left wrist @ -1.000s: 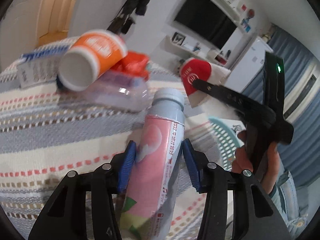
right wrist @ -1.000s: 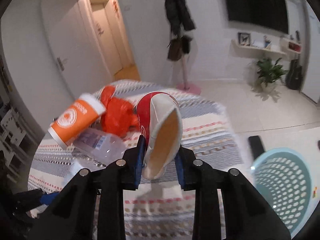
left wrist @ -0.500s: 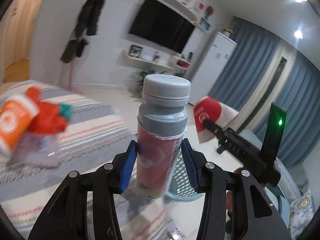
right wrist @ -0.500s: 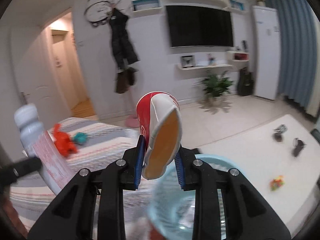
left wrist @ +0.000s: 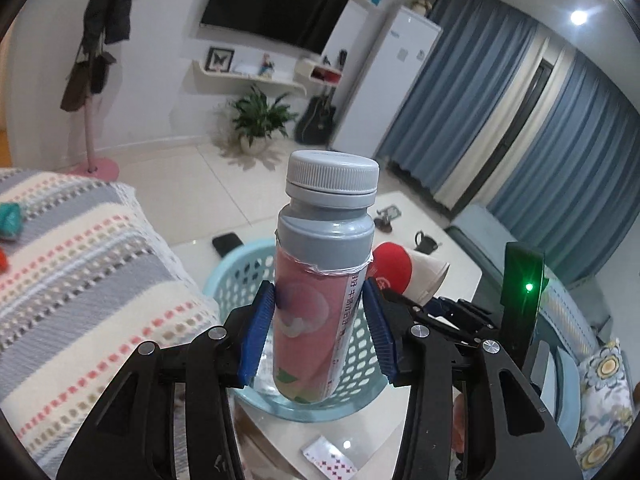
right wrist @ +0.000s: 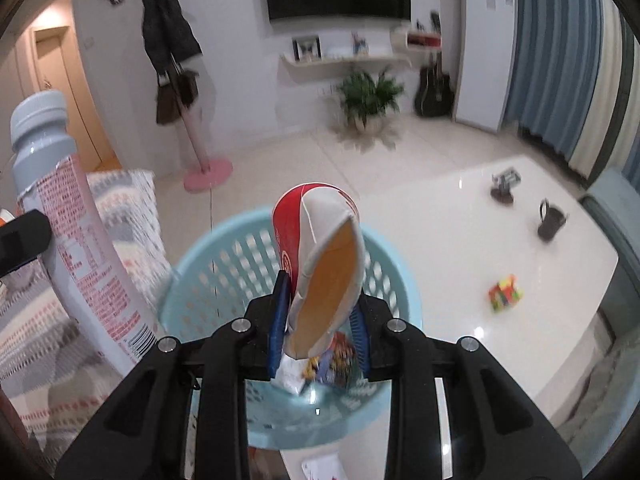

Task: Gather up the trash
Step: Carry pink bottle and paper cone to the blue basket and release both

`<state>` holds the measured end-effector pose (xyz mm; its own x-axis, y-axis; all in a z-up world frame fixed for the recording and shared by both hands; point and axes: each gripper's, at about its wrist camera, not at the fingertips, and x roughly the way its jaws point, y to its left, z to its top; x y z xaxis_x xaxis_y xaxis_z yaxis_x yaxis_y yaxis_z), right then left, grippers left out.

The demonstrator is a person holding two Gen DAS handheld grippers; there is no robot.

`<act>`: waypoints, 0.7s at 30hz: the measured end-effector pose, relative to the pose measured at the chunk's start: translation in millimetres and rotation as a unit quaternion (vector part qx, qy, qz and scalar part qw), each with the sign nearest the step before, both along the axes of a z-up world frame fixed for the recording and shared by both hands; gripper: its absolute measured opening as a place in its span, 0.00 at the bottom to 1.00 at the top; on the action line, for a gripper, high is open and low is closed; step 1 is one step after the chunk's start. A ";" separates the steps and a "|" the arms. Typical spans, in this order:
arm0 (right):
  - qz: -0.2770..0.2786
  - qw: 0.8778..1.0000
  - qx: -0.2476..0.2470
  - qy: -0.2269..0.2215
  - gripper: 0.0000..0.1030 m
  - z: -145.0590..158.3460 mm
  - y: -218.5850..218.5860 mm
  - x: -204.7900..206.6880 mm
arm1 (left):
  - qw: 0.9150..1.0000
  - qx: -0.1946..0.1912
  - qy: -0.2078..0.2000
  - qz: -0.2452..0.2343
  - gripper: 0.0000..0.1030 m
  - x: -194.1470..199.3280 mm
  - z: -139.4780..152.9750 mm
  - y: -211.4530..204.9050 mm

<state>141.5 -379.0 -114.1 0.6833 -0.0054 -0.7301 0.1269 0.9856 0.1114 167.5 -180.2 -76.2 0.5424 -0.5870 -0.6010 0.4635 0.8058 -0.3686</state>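
Potted plant, guitar, television

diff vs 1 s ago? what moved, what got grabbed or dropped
Both hands swung away from the striped blanket toward the blue basket. The left gripper carried the bottle off the blanket; it now stands upright in front of the basket. The right gripper brought the squashed paper cup over the basket's opening. Nothing grabbed or dropped: both grips unchanged, and the other trash stayed on the blanket.
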 end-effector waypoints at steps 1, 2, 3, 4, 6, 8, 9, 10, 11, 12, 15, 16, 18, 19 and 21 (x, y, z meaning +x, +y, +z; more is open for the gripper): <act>-0.002 1.000 0.006 0.010 0.26 -6.0 -3.9 -0.3 | 1.000 0.005 0.005 -0.001 0.42 1.3 -5.0 -4.5; -0.005 1.000 0.016 0.024 0.26 -13.6 -7.1 0.2 | 1.000 0.010 0.010 -0.002 0.42 2.3 -10.5 -5.6; -0.007 0.999 0.022 0.032 0.26 -17.6 -6.7 -0.4 | 1.000 0.015 0.015 -0.003 0.43 3.1 -14.6 -8.2; -0.009 0.999 0.028 0.040 0.26 -22.5 -8.3 -0.4 | 1.000 0.021 0.021 -0.005 0.43 4.5 -20.7 -11.4; -0.011 0.998 0.034 0.050 0.26 -29.8 -10.7 -1.0 | 0.999 0.027 0.027 -0.006 0.43 4.9 -24.5 -13.7; -0.012 0.997 0.039 0.059 0.26 -33.6 -12.2 -0.3 | 0.999 0.031 0.038 -0.009 0.43 6.0 -31.0 -16.3; -0.013 0.997 0.044 0.062 0.26 -34.9 -12.9 -0.9 | 0.999 0.029 0.040 -0.010 0.43 5.6 -31.4 -16.0; -0.013 0.997 0.048 0.064 0.30 -35.2 -13.4 -1.6 | 0.999 0.026 0.040 -0.010 0.45 5.3 -31.9 -14.9; -0.015 0.997 0.050 0.064 0.43 -35.5 -13.9 -2.7 | 0.999 0.024 0.040 -0.010 0.50 5.0 -31.7 -13.9; -0.020 0.997 0.051 0.062 0.50 -34.9 -15.7 -3.9 | 0.999 0.025 0.038 -0.009 0.54 2.2 -30.6 -14.6; -0.023 0.997 0.047 0.051 0.57 -29.5 -16.1 -8.3 | 0.999 0.026 0.033 -0.006 0.55 -1.9 -28.8 -7.7; -0.022 0.997 0.048 0.049 0.57 -28.0 -15.5 -8.9 | 0.999 0.023 0.034 -0.004 0.55 -3.4 -28.6 -3.7; -0.019 0.998 0.047 0.047 0.57 -24.8 -12.1 -10.0 | 0.999 0.018 0.033 0.000 0.55 -5.5 -28.6 3.9; -0.017 0.998 0.045 0.046 0.57 -23.9 -9.7 -10.3 | 0.999 0.015 0.033 0.003 0.55 -7.6 -28.8 8.6; -0.009 0.998 0.039 0.046 0.57 -22.5 -2.1 -10.8 | 0.999 0.011 0.034 0.008 0.55 -11.4 -30.3 18.2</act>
<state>130.6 -381.1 -136.6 0.6140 0.0417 -0.7882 0.1582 0.9718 0.1746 156.1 -162.1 -106.4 0.5089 -0.5654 -0.6491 0.4255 0.8207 -0.3813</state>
